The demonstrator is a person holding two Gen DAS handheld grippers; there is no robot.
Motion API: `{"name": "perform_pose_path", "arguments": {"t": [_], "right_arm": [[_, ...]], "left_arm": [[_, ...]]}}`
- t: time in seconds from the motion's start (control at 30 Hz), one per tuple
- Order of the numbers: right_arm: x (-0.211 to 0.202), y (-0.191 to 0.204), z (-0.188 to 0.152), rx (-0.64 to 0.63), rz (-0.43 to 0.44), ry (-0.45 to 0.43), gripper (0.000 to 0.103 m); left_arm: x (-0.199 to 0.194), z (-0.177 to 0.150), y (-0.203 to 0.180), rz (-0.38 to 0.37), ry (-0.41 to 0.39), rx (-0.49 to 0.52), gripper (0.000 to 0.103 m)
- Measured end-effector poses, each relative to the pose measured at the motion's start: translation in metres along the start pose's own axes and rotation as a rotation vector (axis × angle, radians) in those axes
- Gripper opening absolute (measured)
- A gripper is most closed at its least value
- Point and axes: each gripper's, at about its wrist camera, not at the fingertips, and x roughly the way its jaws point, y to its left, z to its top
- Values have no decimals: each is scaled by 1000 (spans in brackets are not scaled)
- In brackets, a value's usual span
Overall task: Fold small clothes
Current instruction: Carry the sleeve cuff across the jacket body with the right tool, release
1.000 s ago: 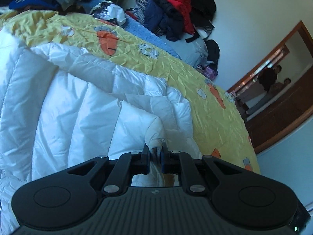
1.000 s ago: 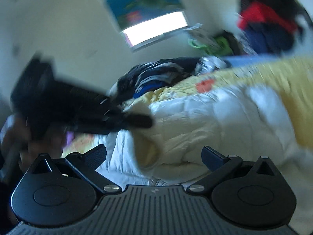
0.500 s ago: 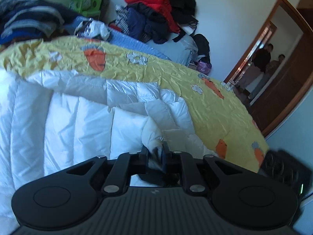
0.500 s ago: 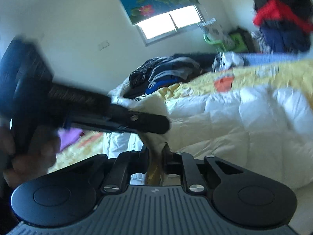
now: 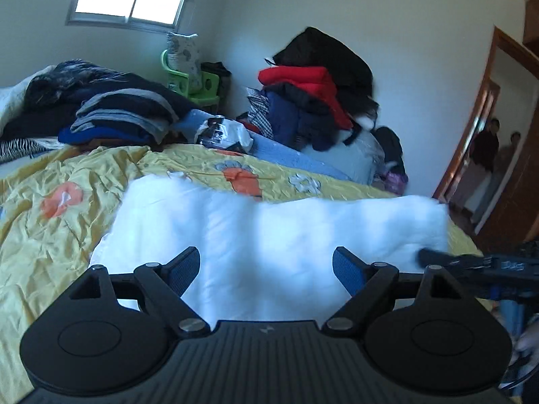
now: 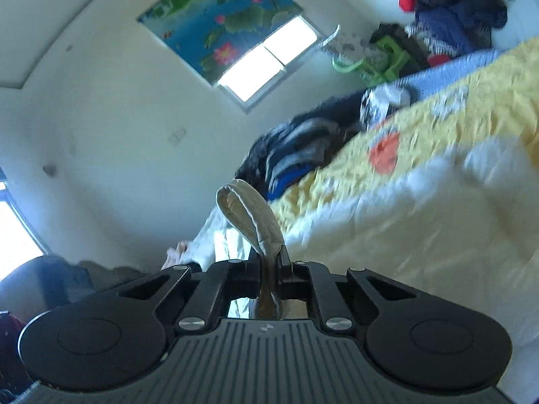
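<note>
the white padded jacket (image 5: 276, 232) lies spread on the yellow bedspread (image 5: 57, 232), blurred in both views, its far edge running across the bed just short of an orange carrot print (image 5: 244, 181); one fold of it, a cream-white loop of fabric (image 6: 251, 215), stands up out of the right gripper (image 6: 269, 262), whose jaws are clamped tight on it with the cloth pinched between the pads and a brownish lining showing below the pinch; the left gripper (image 5: 266, 266) hangs over the near part of the jacket with its blue-padded fingers (image 5: 183, 269) spread wide, the jaws having just been opening, and nothing sits between them but the jacket lying underneath, not pressed by either pad; in the left wrist view the right gripper's black fingers (image 5: 471, 262) reach in from the right edge to the jacket's near right corner; beyond the jacket a stack of dark folded clothes (image 5: 114, 114) rests at the head of the bed, with a crumpled plastic bag (image 5: 224, 133) just beside it on a blue blanket (image 5: 289, 155); a heap of red, navy and black coats (image 5: 313, 101) is piled against the wall, a green plastic stool (image 5: 192, 84) stands under the window (image 5: 128, 3), and two people (image 5: 488, 151) stand in the wooden doorway (image 5: 485, 107) on the right.
</note>
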Motion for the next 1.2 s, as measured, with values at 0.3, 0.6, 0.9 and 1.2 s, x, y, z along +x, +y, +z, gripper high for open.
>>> {"name": "perform_pose_path", "arguments": {"t": [0.3, 0.6, 0.9, 1.2], "right_arm": [[-56, -99, 15, 168, -310, -24, 13], [-45, -128, -5, 242, -349, -5, 13], [-35, -131, -1, 248, -349, 15, 28], [-35, -130, 21, 136, -408, 5, 10]], "left_arm": [[85, -36, 2, 57, 195, 129, 86], [98, -34, 8, 18, 217, 79, 92], [124, -34, 11, 156, 213, 155, 94], [141, -43, 8, 160, 228, 169, 97]]}}
